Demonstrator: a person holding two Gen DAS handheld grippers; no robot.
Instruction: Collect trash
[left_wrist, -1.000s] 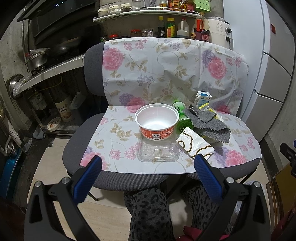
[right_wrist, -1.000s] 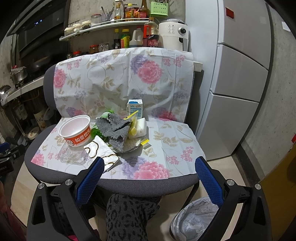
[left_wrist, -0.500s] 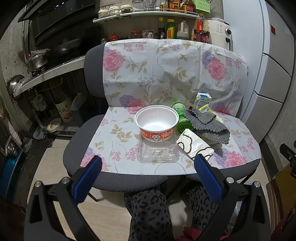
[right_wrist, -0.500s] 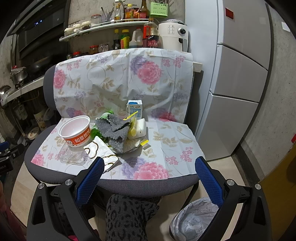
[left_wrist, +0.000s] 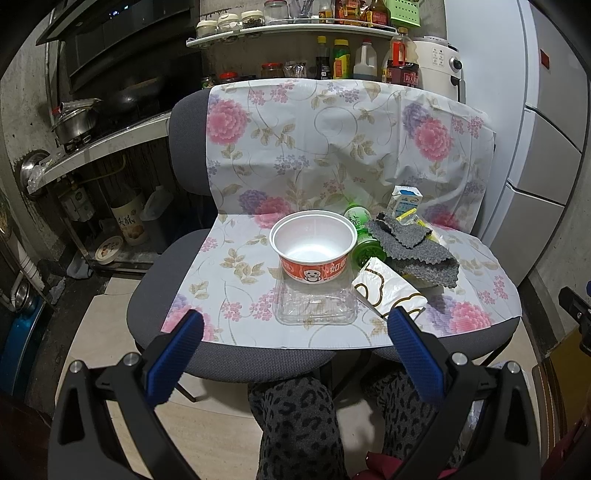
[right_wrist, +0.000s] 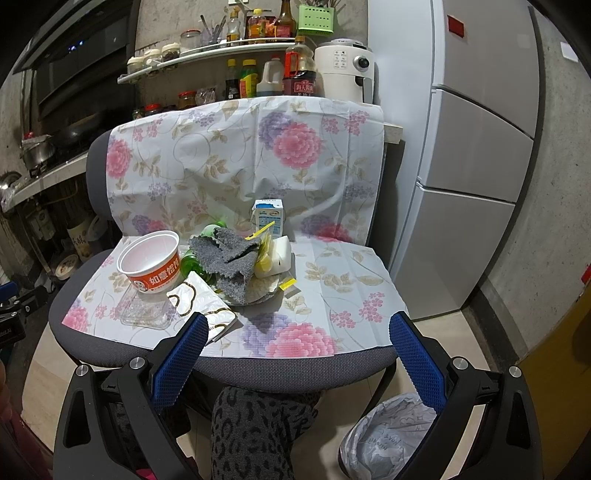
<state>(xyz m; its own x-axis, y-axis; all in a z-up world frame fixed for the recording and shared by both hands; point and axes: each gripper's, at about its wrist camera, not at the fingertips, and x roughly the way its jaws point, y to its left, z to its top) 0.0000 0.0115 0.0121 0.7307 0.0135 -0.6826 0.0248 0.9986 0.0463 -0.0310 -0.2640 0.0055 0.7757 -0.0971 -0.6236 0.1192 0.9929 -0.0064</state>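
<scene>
Trash lies on a flowered cloth over grey chair seats. A red and white noodle cup (left_wrist: 313, 247) (right_wrist: 152, 261) stands empty behind a clear plastic tray (left_wrist: 314, 305) (right_wrist: 146, 308). A white and gold packet (left_wrist: 386, 287) (right_wrist: 202, 303), a green bottle (left_wrist: 364, 236) (right_wrist: 192, 262), a grey cloth (left_wrist: 413, 247) (right_wrist: 229, 258), a milk carton (left_wrist: 405, 202) (right_wrist: 269, 218) and a paper plate (right_wrist: 264, 288) lie to the right. My left gripper (left_wrist: 293, 341) is open, short of the tray. My right gripper (right_wrist: 298, 341) is open over the seat's front edge. Both are empty.
A bin lined with a white bag (right_wrist: 386, 439) stands on the floor at the lower right. A person's knees in patterned trousers (left_wrist: 295, 424) sit before the chairs. A fridge (right_wrist: 476, 147) is on the right, a stove and shelves (left_wrist: 110, 122) on the left.
Both views have shifted only slightly; the trash has not moved and both grippers have stayed open.
</scene>
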